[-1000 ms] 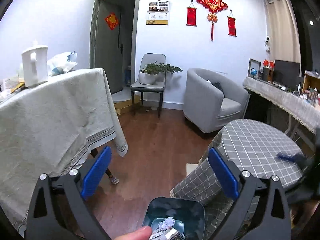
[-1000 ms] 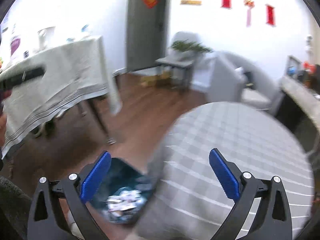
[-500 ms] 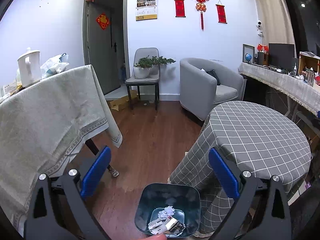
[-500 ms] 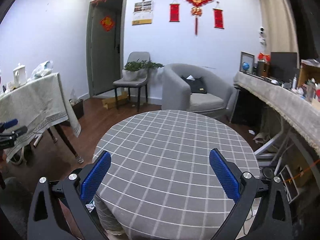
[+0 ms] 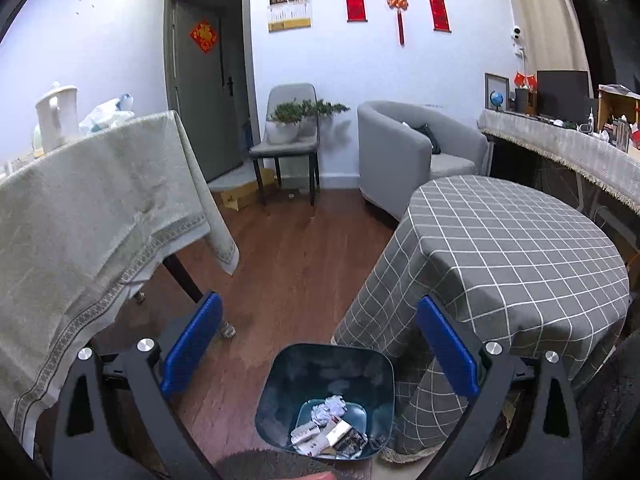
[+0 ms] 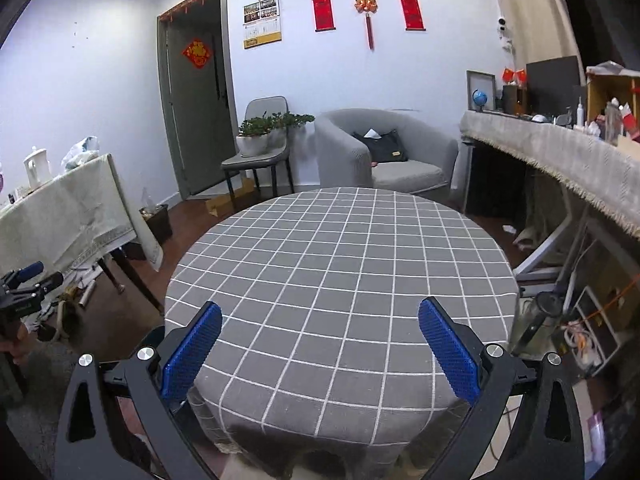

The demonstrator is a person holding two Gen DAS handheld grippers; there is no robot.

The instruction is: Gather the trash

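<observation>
Left wrist view, left gripper [image 5: 318, 344] spread wide w/ nothing held, above dark bin [image 5: 325, 384] w/ crumpled paper [image 5: 330, 408], bin touching checked round table [image 5: 516, 248], right gripper [image 6: 320, 344] also spread, over table.

From the left wrist we look forward and down between the left tool's [image 5: 318, 344] blue fingers, from above the floor, with the bin [image 5: 325, 398] close below and the round surface [image 5: 516, 248] to our right. From the right wrist we look level across that same round surface [image 6: 340, 264], which fills the near middle between the right tool's [image 6: 320, 350] fingers. Both views face the far wall and share the door [image 5: 208, 100], chair [image 5: 290, 136], armchair [image 5: 404, 152] and draped surface [image 5: 80, 208] at left.
</observation>
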